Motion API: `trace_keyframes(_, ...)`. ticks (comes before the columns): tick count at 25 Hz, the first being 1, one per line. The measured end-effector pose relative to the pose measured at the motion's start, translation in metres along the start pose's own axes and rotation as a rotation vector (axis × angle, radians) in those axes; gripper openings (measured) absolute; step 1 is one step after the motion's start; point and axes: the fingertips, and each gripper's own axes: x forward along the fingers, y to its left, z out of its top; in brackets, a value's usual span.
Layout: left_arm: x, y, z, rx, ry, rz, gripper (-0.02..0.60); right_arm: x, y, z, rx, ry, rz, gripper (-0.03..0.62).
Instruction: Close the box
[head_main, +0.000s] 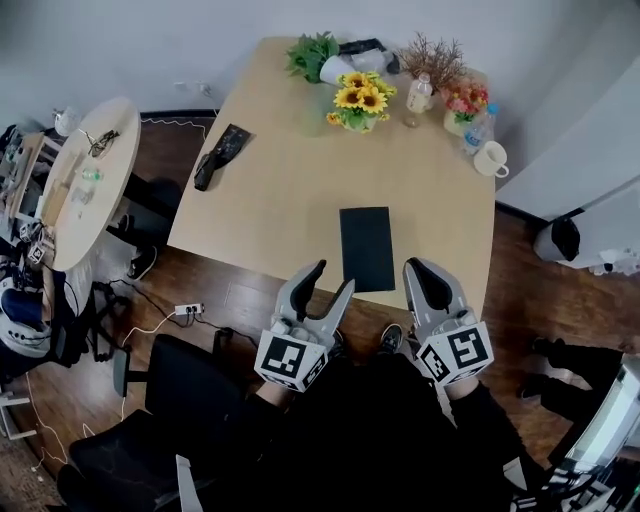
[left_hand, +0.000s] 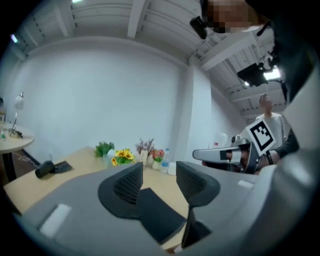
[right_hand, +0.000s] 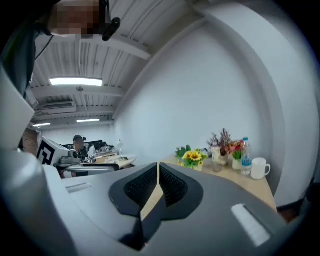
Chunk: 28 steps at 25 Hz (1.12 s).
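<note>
Black and flat, the box (head_main: 367, 247) lies on the bench (head_main: 270, 200) just ahead of both sets of jaws and between them, its long axis running away from me, in line with the way they point. My left gripper (head_main: 333, 278) has its jaws wide and empty, tips beside the box's near left corner. My right gripper (head_main: 415, 268) has its jaws pressed together on nothing, off the box's right side. Left looks marginally nearer.
</note>
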Motion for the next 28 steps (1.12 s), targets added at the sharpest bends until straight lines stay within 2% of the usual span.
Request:
trace_keyframes(4,0.005,-0.027,0.046,0.101,-0.083,-0.016,0.192,-0.006,0.007,0.049,-0.093,-0.135,0.011,0.015)
trace_keyframes(6,0.009,-0.037,0.067,0.146,-0.134,-0.021,0.192,-0.007,0.013,0.065,-0.143,-0.175,0.030,0.015)
trace_keyframes(8,0.011,-0.044,0.075,0.164,-0.147,-0.020,0.192,-0.010,0.017,0.074,-0.179,-0.199,0.049,0.015)
trace_keyframes(19,0.013,-0.051,0.071,0.162,-0.128,0.008,0.192,-0.019,0.012,0.078,-0.192,-0.210,0.063,0.015)
trace_keyframes(28,0.015,-0.057,0.066,0.157,-0.118,-0.004,0.192,-0.023,0.009,0.075,-0.204,-0.203,0.057,0.015)
